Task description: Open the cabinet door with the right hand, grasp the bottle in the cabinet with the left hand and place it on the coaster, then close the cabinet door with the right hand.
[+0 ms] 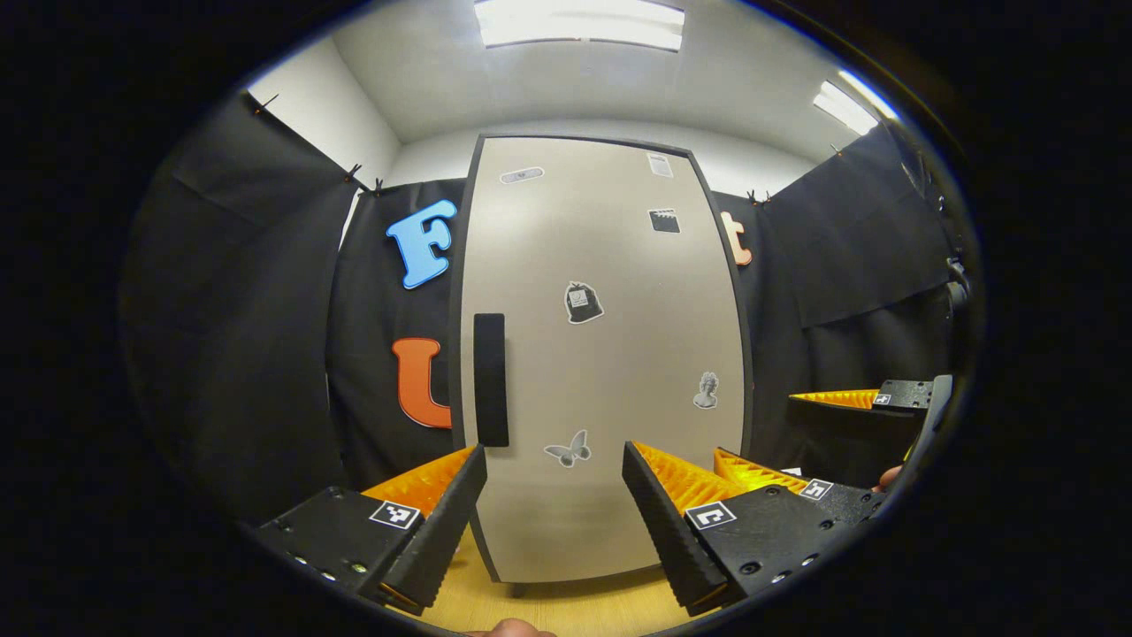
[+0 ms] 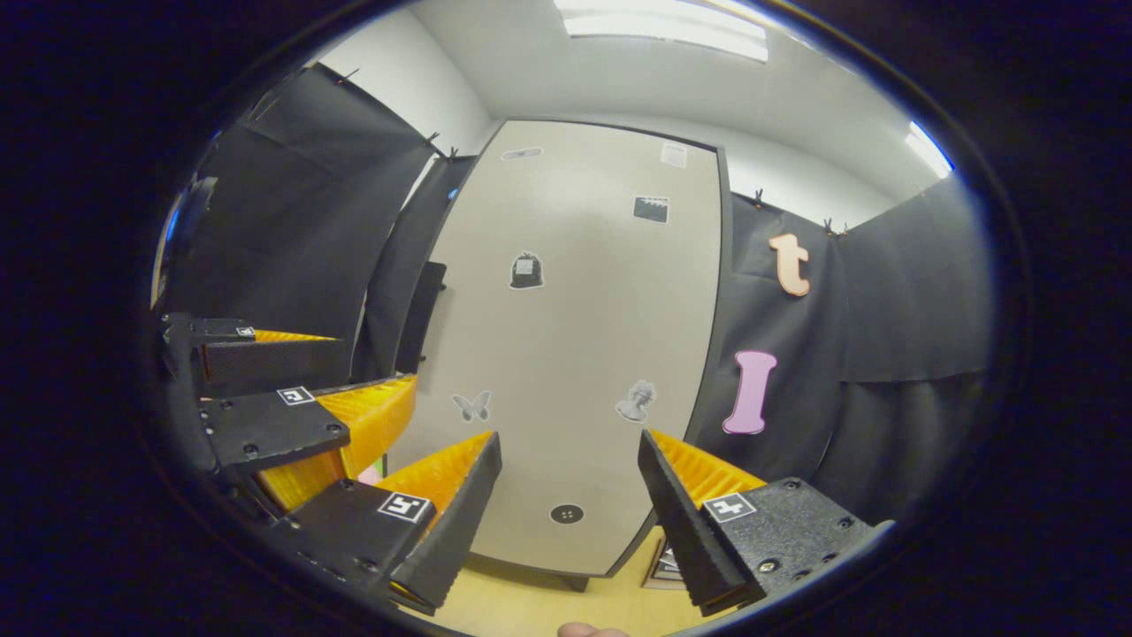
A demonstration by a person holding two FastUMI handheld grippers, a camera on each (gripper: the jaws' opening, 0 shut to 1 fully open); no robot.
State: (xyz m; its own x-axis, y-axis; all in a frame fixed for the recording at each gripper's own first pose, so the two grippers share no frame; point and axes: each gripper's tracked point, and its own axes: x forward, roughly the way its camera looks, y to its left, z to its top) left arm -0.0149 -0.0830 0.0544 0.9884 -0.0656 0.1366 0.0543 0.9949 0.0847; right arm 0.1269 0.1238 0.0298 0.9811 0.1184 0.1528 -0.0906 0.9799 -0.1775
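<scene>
Both grippers, left [image 1: 554,482] and right [image 2: 570,469], hang with fingers apart before my shut door [image 1: 601,354]. Its upright handle [image 1: 491,379] lies left, nearer my left gripper.

Cabinet door [image 1: 601,354] beige, dark-edged, black handle [image 1: 491,379], grey-black stickers [image 1: 583,303]; table [image 2: 522,606] light wood grain.

Both views face the shut cabinet door [image 1: 601,354] closely, side by side.

Bright rectangular ceiling light panels [image 1: 579,22] glow on the white ceiling above a light wooden desk [image 1: 566,610] and plain white wall [image 1: 332,124].
</scene>
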